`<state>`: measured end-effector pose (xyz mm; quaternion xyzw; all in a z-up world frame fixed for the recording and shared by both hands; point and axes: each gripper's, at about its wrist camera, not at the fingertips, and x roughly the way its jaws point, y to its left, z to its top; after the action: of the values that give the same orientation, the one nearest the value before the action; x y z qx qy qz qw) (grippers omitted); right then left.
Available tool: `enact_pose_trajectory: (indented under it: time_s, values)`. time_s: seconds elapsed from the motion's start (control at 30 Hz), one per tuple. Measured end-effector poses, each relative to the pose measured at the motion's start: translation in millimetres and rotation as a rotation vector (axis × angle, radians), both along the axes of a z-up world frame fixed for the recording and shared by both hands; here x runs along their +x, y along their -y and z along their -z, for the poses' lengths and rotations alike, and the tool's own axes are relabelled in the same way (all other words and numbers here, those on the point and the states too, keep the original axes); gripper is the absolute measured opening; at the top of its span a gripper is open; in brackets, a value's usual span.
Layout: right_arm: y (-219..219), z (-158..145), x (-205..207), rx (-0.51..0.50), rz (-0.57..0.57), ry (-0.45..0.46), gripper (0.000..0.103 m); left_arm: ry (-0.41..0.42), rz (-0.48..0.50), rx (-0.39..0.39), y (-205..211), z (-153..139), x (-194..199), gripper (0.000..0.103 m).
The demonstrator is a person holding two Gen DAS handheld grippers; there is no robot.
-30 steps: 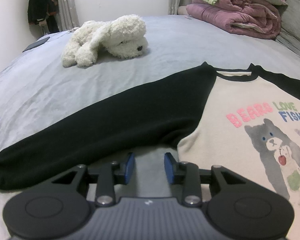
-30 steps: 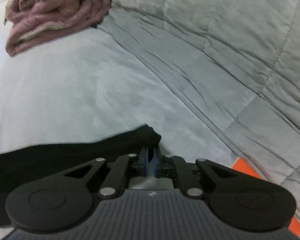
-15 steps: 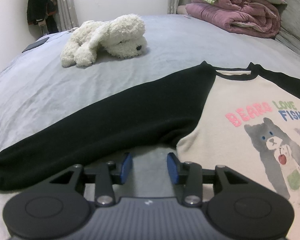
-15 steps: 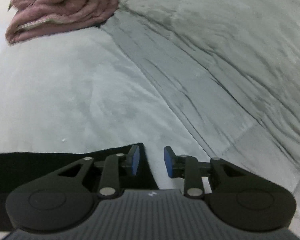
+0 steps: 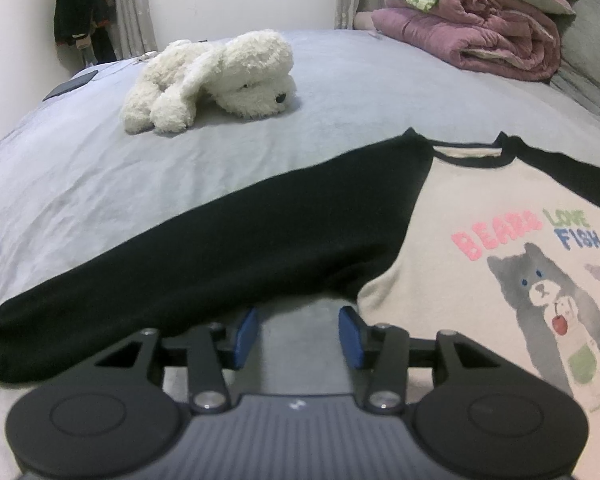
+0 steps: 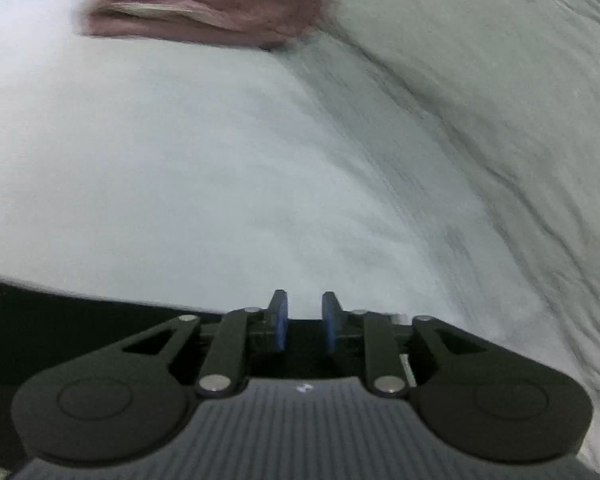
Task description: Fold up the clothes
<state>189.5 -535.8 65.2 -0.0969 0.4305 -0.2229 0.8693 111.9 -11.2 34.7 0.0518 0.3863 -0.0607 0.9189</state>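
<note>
A: So, what is different now, compared with one second ago?

B: Mostly the right side. The right tongs (image 6: 303, 322) were pressed together on the tip of the black sleeve. Now they have let it go and have slid along the bed (image 6: 204, 168). The picture from that side is blurred. The blue pads stand a little apart, they are closing slightly, and nothing is between them. The black cloth (image 6: 40, 320) lies at the lower left of that frame, under and behind the tongs.

A: And the left side?

B: The left tongs (image 5: 299, 334) have not changed place. They are spread and are opening more, and only bare bed sheet shows between the pads. They hover at the lower middle of the frame, just before the armpit of the shirt (image 5: 480, 240).

A: Where is the shirt then?

B: It lies flat on the bed, front up, with the bear print at the right of the left view. Its black left sleeve (image 5: 204, 248) stretches out to the lower left edge. The white plush dog (image 5: 216, 80) is well apart, in the upper middle, and the rolled pink blanket (image 5: 488, 36) is in the upper right.

A: What does it mean for the folding?

B: I think the spreading is finished: both sleeves seem laid out and no tongs hold anything. No fold is made yet. The next step is probably to take a sleeve or a side edge and bring it over the body.
</note>
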Motion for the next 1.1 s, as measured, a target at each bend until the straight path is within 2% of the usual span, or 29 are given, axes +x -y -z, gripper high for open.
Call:
enact_pose_trajectory:
  time_s: [0.07, 0.2, 0.27, 0.37, 0.4, 0.47, 0.53, 0.63, 0.67, 0.77, 0.8, 0.93, 1.03, 1.1]
  values:
    - [-49, 3, -1, 0.060, -0.126, -0.026, 0.027, 0.005, -0.006, -0.014, -4, -3, 0, 0.047]
    - [-140, 27, -8, 0.124, -0.326, -0.125, 0.035, 0.002, -0.023, -0.039, -13, -7, 2, 0.050]
    - [-175, 47, -11, 0.030, -0.368, -0.177, 0.036, -0.008, -0.032, -0.051, -21, -10, 4, 0.050]
    - [-215, 57, -14, -0.179, -0.353, -0.175, 0.036, -0.022, -0.061, -0.072, -42, -14, 6, 0.056]
    - [-225, 49, -18, -0.175, -0.356, -0.145, 0.036, -0.032, -0.085, -0.084, -51, -14, 7, 0.056]
    - [-250, 35, -25, -0.067, -0.409, -0.094, 0.036, -0.056, -0.137, -0.121, -71, -14, 10, 0.056]
    - [-283, 32, -32, 0.025, -0.485, -0.088, 0.037, -0.071, -0.183, -0.168, -91, -13, 10, 0.056]
    - [-336, 34, -44, 0.156, -0.589, -0.098, 0.037, -0.077, -0.235, -0.196, -118, -16, 3, 0.056]
    - [-357, 42, -49, 0.167, -0.606, -0.119, 0.037, -0.073, -0.253, -0.204, -128, -18, 0, 0.056]
    - [-409, 49, -64, 0.004, -0.634, -0.080, 0.038, -0.044, -0.316, -0.234, -167, -27, -16, 0.056]
    - [-421, 48, -68, 0.002, -0.652, -0.070, 0.038, -0.032, -0.342, -0.247, -182, -30, -22, 0.057]
    - [-466, 33, -77, 0.144, -0.806, -0.064, 0.038, -0.017, -0.495, -0.299, -240, -30, -40, 0.057]
    - [-506, 31, -78, 0.109, -0.871, -0.041, 0.038, -0.027, -0.585, -0.375, -270, -23, -46, 0.057]
    - [-522, 34, -75, 0.149, -0.888, -0.053, 0.038, -0.020, -0.605, -0.434, -283, -22, -51, 0.057]
